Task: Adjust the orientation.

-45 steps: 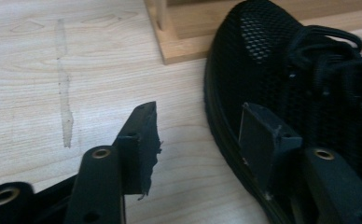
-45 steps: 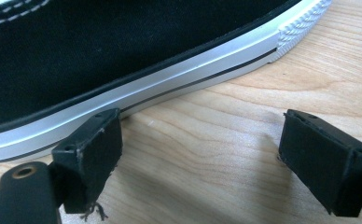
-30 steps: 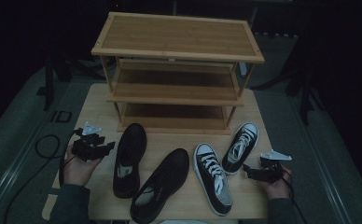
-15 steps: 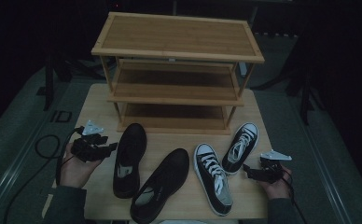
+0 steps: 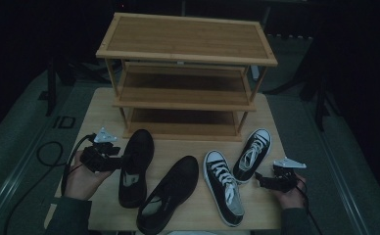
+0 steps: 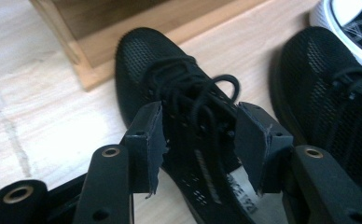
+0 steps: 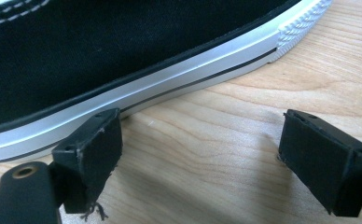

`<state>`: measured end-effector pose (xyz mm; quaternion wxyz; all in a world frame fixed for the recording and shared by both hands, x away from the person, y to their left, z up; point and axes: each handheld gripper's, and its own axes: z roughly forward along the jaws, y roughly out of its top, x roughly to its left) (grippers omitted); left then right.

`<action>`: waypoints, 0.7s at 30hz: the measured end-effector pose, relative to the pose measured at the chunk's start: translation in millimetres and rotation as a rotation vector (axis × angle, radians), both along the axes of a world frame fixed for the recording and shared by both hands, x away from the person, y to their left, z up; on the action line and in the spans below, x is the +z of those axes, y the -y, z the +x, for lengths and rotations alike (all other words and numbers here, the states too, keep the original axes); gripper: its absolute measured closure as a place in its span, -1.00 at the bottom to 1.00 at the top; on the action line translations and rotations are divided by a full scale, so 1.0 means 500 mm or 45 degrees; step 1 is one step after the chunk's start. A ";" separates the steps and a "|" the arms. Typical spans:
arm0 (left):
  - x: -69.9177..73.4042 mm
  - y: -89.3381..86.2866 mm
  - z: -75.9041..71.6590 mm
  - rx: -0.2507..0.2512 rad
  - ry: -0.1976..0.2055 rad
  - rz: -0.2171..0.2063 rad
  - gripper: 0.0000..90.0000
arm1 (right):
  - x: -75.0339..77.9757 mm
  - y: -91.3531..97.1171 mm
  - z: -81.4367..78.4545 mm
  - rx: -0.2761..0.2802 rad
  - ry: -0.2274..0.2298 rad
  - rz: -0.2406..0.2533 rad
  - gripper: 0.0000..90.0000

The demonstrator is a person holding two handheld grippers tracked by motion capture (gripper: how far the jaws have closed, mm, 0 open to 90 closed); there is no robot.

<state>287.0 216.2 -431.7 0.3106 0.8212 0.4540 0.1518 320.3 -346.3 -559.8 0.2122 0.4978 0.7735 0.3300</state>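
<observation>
Jaws of the left gripper (image 6: pixel 200 140) stand apart around the black shoe (image 6: pixel 179 93). Right gripper (image 7: pixel 200 154) is open beside the sneaker (image 7: pixel 123 56).

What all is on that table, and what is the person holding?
rack: 1, light wood with three shelves, at the table's far side.
black shoes: 2, all black with laces; one by the left gripper, one angled at the middle front.
sneakers: 2, black canvas with white soles and laces; one right of the middle, one nearer the rack's right leg.
table: 1, pale wood, under everything.
cable: 1, black, looping off the table's left edge.
left gripper: 1, black, jaws open astride the left black shoe's laces.
right gripper: 1, black, jaws open over bare table beside a sneaker's sole.
hands: 2, one at left, one at right.
</observation>
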 end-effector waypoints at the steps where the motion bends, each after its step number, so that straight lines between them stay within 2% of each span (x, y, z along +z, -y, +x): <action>1: -0.002 0.002 -0.001 -0.003 -0.005 0.006 0.16 | 0.000 0.000 0.000 0.000 -0.001 0.000 -0.71; 9: -0.024 0.017 -0.002 -0.015 -0.065 0.054 0.15 | 0.000 0.000 0.000 -0.002 0.000 0.000 -0.71; 13: -0.041 0.025 0.003 0.008 -0.099 0.133 0.18 | 0.000 0.000 0.000 -0.002 0.000 0.000 -0.71; 16: -0.052 0.031 0.008 0.016 -0.129 0.185 0.26 | 0.000 0.000 0.000 -0.002 0.000 -0.001 -0.71; 19: -0.059 0.030 0.013 0.025 -0.148 0.175 0.36 | 0.000 0.000 0.000 -0.003 0.000 0.000 -0.71; 21: -0.060 0.029 0.015 0.036 -0.154 0.190 0.49 | 0.000 0.000 0.000 -0.003 0.000 -0.001 -0.71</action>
